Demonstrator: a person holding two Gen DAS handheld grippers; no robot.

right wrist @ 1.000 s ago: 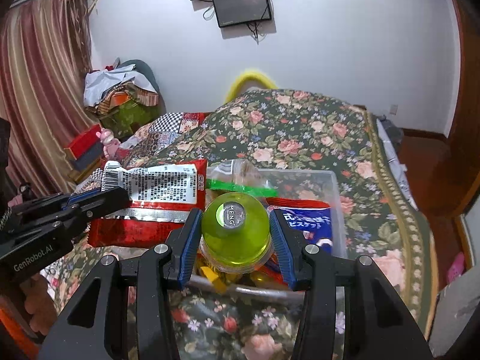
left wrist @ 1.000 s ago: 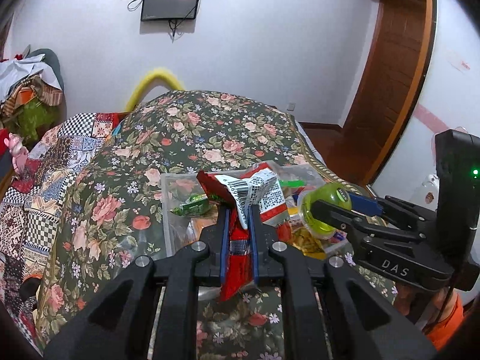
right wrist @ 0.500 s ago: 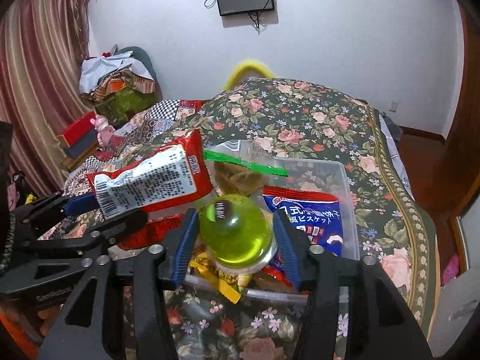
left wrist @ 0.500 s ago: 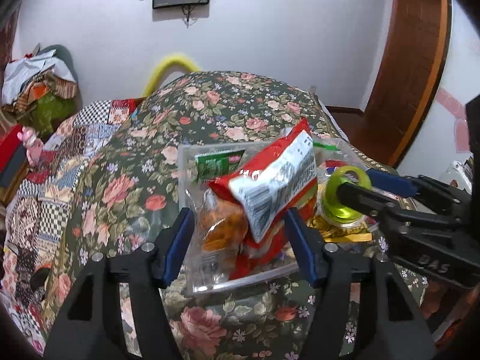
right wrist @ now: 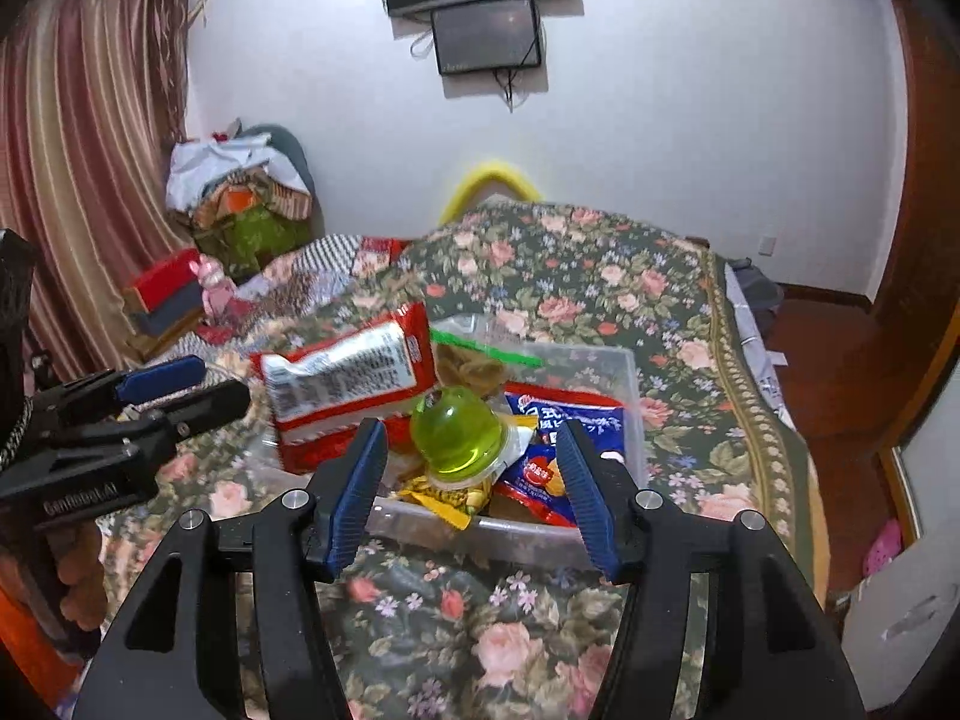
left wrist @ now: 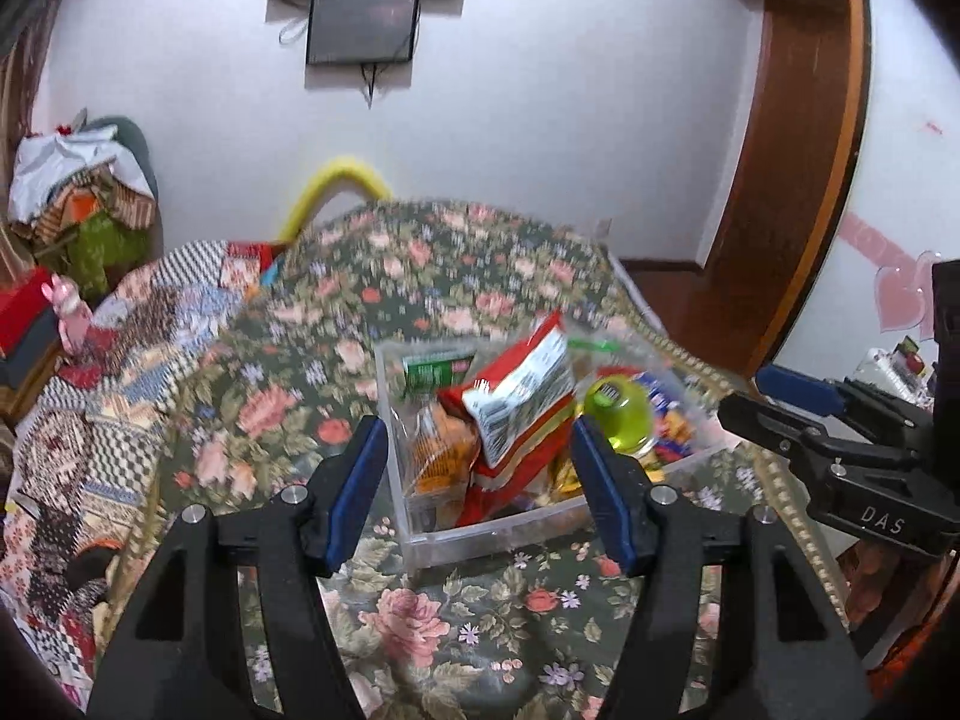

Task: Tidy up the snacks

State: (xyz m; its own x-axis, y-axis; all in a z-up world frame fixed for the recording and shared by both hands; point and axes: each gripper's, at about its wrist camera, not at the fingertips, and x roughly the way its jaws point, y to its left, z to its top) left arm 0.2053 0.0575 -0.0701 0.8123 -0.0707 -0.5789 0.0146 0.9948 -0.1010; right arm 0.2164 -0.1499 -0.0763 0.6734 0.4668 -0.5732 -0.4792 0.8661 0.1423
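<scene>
Both tongs stand wide, nothing between the blue pads. Left tongs (left wrist: 480, 486) and right tongs (right wrist: 471, 492) sit just short of the near wall of the clear plastic storage bin (right wrist: 624, 372), which lies on the floral-quilted bed (right wrist: 600, 276).

Contents, as far as I can read them:
- red-and-white foil snack bag with barcode panel (left wrist: 522, 408), leaning up out of the left half of the bin, tilted, top corner above the rim. Light, crinkly, slippery film, air-filled; I'd pinch the flat crimped seam at an end, not the belly, or the contents crush.
- translucent green dome-shaped jelly cup (right wrist: 459, 435), sitting on top of the pile near the front of the bin, roughly centred ahead of my right tongs. Denser than the bags, smooth, rounded, likely to squirt out of a pinch; best taken across the widest part near its flange, gently, since the film lid could burst.
- blue-and-red biscuit packet with white lettering (right wrist: 558, 438), lying flat to the right of the cup, partly under it. Soft film, brittle contents.
- orange snack pouch (left wrist: 438, 450) against the near left wall, just ahead of my left tongs.
- small green packet (left wrist: 435, 369) at the far left corner.

Pile is loose and heaped; I reckon the leaning red bag could tip out over the left wall if nudged.
</scene>
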